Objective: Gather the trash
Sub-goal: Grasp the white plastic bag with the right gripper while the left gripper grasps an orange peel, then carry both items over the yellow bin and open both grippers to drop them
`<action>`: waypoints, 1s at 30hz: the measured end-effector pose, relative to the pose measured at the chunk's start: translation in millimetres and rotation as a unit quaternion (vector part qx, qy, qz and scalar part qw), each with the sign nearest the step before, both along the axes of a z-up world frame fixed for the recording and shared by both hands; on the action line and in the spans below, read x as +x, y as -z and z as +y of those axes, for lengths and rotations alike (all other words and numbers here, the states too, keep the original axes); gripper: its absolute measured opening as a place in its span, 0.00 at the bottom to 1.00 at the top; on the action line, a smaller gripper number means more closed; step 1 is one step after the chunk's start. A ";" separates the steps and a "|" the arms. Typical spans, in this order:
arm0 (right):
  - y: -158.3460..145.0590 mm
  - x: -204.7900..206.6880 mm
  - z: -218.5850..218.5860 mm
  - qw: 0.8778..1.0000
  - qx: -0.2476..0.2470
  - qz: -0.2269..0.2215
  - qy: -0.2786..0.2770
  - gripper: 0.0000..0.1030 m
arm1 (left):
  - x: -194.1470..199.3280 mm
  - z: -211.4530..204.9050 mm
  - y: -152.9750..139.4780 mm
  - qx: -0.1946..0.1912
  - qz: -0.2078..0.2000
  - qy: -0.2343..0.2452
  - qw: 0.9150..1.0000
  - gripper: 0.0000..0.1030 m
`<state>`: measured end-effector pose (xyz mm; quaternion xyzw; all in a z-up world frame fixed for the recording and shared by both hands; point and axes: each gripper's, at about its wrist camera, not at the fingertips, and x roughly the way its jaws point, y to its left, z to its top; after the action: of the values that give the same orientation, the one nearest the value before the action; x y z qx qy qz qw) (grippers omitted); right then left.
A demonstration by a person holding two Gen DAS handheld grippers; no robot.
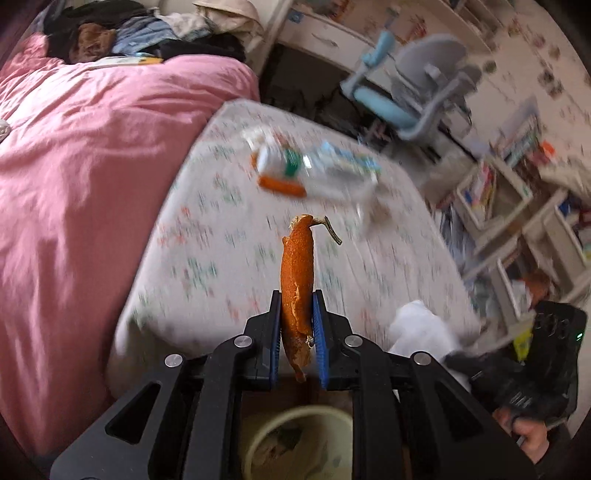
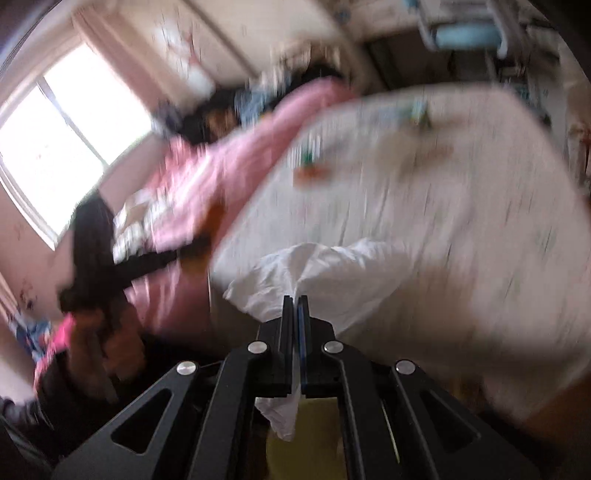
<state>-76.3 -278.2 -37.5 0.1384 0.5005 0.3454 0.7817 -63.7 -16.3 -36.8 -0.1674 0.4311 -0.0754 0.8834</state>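
My left gripper (image 1: 297, 295) is shut on a long piece of orange peel (image 1: 297, 266) with a dry stem at its top, held upright over the foot of the bed. A round bin (image 1: 258, 435) with trash in it shows below the gripper. My right gripper (image 2: 295, 299) is shut on a crumpled white tissue (image 2: 317, 273), which also shows in the left wrist view (image 1: 424, 328). On the patterned sheet (image 1: 221, 258) farther off lie a clear plastic bottle (image 1: 332, 173), a white bottle with a green cap (image 1: 277, 158) and another strip of orange peel (image 1: 282, 186). Both views are blurred.
A pink duvet (image 1: 92, 166) covers the left of the bed, with a heap of clothes (image 1: 147, 33) at its head. A grey and blue desk chair (image 1: 417, 92) and cluttered shelves (image 1: 517, 206) stand to the right. A window (image 2: 55, 140) is at the left.
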 end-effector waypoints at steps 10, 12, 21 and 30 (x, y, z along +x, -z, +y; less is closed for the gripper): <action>36.5 -40.5 21.5 0.994 -0.096 0.051 -0.011 0.40 | -56.8 -51.5 55.9 0.051 0.127 0.089 0.987 0.15; 23.2 -39.4 8.0 0.996 -0.080 0.019 0.039 0.53 | -64.5 -75.3 76.5 0.075 0.177 0.144 0.971 0.16; 11.0 -35.9 -0.7 0.993 -0.061 -0.033 0.099 0.58 | -75.5 -97.1 85.4 0.123 0.184 0.185 0.958 0.45; -8.2 -39.0 -2.1 0.992 -0.041 -0.051 0.106 0.68 | -52.3 -97.4 64.9 0.106 0.140 0.148 0.973 0.55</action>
<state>-115.2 -280.3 -29.2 0.1404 0.4559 0.2468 0.8435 -116.0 -113.7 -101.7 -0.0158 0.5761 -0.1354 0.8060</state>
